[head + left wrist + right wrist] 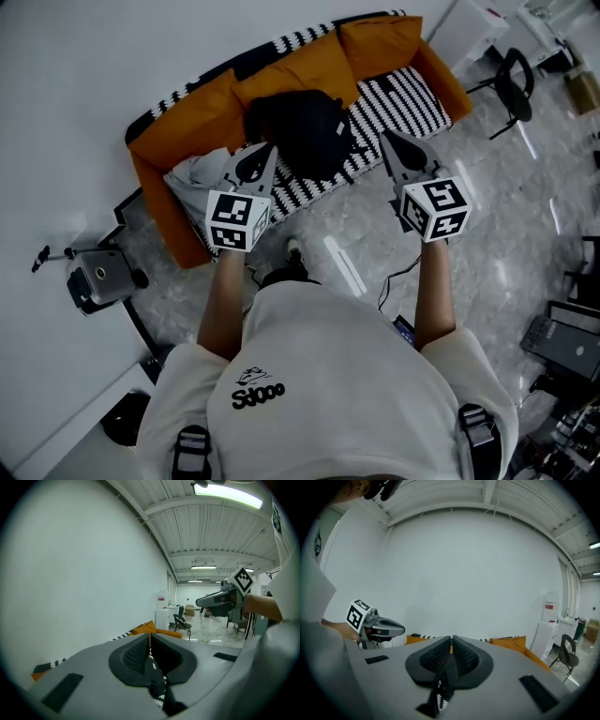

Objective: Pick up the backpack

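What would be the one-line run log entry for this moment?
step: before grasp | backpack: on sofa, not held | left gripper: shut, empty | right gripper: shut, empty

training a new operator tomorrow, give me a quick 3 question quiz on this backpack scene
1. True or false: the left claw and the right claw are both shut and hold nothing.
2. The black backpack lies on: A) the floor B) the orange sofa C) a chair.
3. What pattern does the sofa's seat cover have?
Key: 1 true. 2 B. 3 black-and-white stripes.
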Motion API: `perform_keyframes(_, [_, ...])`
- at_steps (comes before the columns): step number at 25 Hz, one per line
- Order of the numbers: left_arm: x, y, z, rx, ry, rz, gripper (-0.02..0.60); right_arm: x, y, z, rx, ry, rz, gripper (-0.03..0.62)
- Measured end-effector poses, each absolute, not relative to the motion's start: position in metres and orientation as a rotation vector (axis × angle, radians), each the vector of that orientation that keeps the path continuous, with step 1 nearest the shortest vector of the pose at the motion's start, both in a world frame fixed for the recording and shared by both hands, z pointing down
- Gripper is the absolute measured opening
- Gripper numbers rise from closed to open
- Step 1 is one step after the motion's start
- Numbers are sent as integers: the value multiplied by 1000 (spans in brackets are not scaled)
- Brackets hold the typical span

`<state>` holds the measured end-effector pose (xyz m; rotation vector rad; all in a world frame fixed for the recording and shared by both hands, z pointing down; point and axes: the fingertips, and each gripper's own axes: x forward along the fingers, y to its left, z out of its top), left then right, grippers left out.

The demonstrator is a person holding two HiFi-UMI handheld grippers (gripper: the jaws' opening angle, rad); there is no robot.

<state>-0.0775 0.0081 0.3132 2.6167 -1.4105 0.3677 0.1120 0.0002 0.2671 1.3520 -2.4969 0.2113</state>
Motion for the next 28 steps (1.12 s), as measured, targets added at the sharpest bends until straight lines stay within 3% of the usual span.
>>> perform_keyframes(7, [-112,-29,345,2554,-1374,343,25,90,-40,297,1316,-2475,274,40])
perform_keyframes(14, [-99,-44,388,2505,-1188,383,29,81,-66,316,1224,-2461,242,42])
perform_keyframes(15, [-96,-46,394,2495,-1178,393,53,84,-72,320,1218,-2460,252,43])
perform_keyframes(16, [-92,-48,400,2483,-1168,407,125,86,-78,324,1211,-2461,265,50])
perform_keyframes(17, [-89,-50,407,2469,-1162,420,142,89,-84,329,1201,-2461,279,70])
perform_keyframes(19, [-83,-57,418,2440,-1174,440,147,95,-100,341,1176,-2457,303,132])
perform_keyframes(28, [-65,-112,491,2231,-1202,473,175,115,-192,414,926,-2446,435,188])
